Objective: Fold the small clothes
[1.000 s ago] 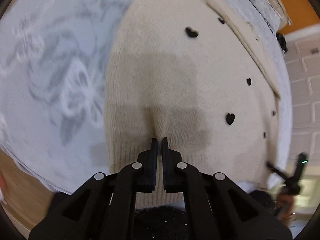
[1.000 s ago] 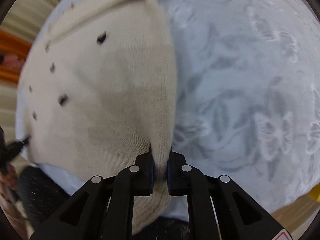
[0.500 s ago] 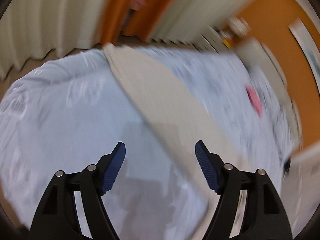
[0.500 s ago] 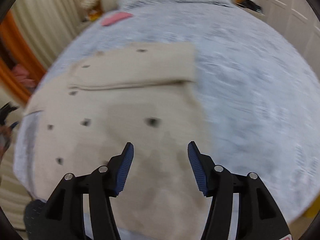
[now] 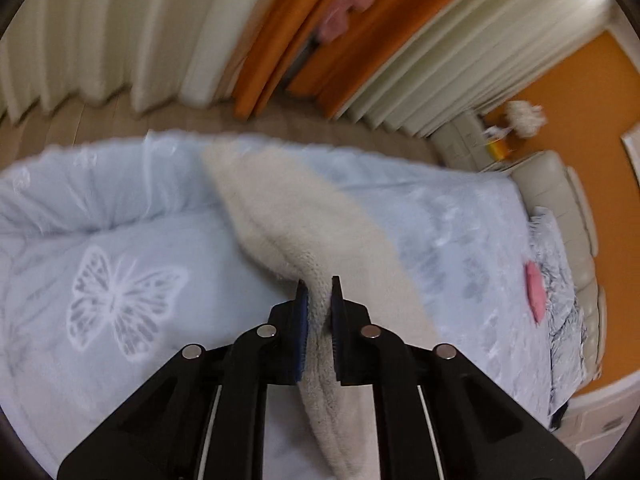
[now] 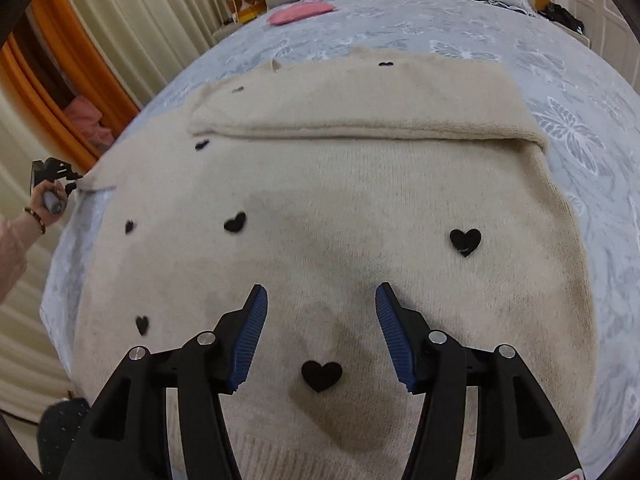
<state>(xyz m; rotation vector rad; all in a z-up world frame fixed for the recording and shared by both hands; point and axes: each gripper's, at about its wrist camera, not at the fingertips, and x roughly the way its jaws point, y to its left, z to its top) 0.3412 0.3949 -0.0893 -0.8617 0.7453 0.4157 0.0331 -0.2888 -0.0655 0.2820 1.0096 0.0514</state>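
**Base:** Right, what have you got on the left side?

**Me:** Left gripper [image 5: 318, 296] is clamped on the cream sweater [image 6: 332, 208]. I see a thick knit fold, a sleeve by the look of it, pinched between both pads and trailing away across the pale blue butterfly bedspread [image 5: 120, 288] toward the bed's far edge. From the right wrist view I can pick out that gripper small at the left edge of the bed, in the person's hand [image 6: 50, 200], touching the sweater's corner there.

**Base:** And the right?

**Me:** Right gripper [image 6: 320, 312] has its jaws apart, nothing between the pads. It hangs over the sweater's body, above the lower middle, with one black heart [image 6: 321, 375] showing between the fingers.

**Base:** How does the garment lie?

**Me:** Spread flat on the bedspread, black hearts scattered over it. One sleeve [image 6: 360, 100] is folded across the top, lying as a band over the chest. Beyond it, near the pillows, a pink item [image 6: 300, 13] rests on the bed, well apart from the sweater. Cream and orange curtains [image 5: 312, 40] hang behind the bed in the left view.
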